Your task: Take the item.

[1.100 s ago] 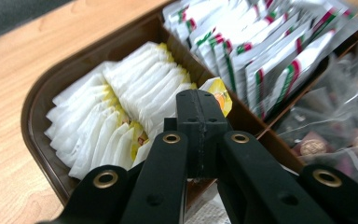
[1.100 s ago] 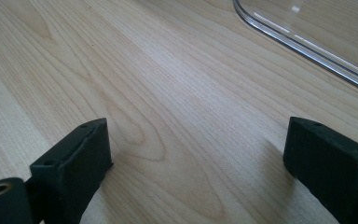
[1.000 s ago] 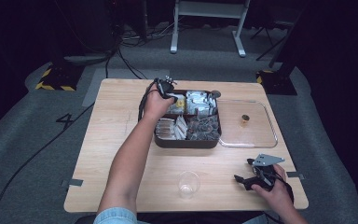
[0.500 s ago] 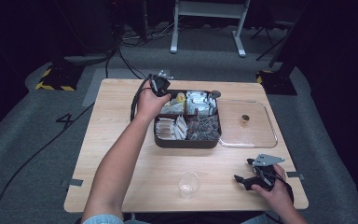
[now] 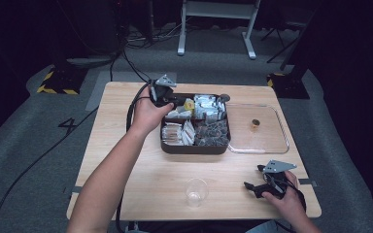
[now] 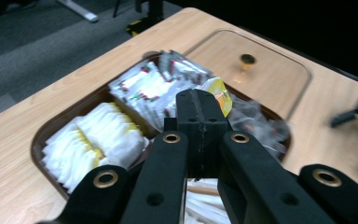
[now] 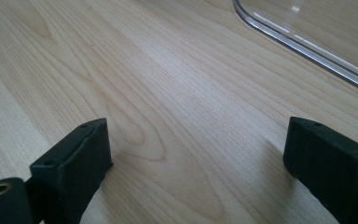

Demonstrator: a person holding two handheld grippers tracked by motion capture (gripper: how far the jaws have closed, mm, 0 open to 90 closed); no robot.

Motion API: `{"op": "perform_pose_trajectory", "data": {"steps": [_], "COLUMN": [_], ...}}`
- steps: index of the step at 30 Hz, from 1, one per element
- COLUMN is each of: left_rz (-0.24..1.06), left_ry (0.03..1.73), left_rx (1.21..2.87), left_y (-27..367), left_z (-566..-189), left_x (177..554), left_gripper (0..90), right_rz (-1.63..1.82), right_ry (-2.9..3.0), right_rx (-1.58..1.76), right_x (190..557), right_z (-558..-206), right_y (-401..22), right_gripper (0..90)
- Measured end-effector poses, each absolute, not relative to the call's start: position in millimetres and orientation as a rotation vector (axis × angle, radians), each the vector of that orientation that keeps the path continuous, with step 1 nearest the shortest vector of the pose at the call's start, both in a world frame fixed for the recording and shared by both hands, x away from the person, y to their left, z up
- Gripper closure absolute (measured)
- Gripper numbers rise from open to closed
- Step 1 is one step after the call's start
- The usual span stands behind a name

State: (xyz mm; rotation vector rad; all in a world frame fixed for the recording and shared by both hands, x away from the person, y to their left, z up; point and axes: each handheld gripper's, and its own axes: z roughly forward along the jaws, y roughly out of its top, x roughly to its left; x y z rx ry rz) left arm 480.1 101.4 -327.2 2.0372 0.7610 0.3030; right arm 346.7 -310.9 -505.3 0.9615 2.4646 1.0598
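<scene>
Black jaws of the left gripper [image 6: 200,116] are pressing together, empty, over the tray [image 5: 166,145] of packets.
Right gripper [image 7: 196,154] is resting spread wide on the table [image 5: 126,170] near the clear lid [image 7: 307,46]; the high view adds a cup [image 5: 196,191]; packet print is too blurred to read.

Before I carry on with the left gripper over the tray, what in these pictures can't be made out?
- Left gripper: jaws pressed together in the left gripper view; whether a packet is pinched between them is hidden by the jaws.
- Yellow packet: partly covered by those jaws.
- Dark packets: blurred, print unreadable.
- Clear lid: cut off by the right gripper view's edge.
- Cup: high view too small to tell any contents.
</scene>
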Motion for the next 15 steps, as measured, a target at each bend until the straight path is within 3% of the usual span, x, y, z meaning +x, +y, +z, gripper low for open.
{"op": "perform_pose_trajectory", "data": {"steps": [15], "left_rz": [0.238], "left_ry": [0.552], "left_rx": [2.058], "left_y": [87.2], "left_z": [-317.3], "left_x": [395.9], "left_gripper": [90.0], "right_rz": [1.060], "right_ry": [2.465], "right_rx": [0.962], "right_x": [346.7], "right_z": [-505.3], "right_y": [-310.9], "right_gripper": [7.6]}}
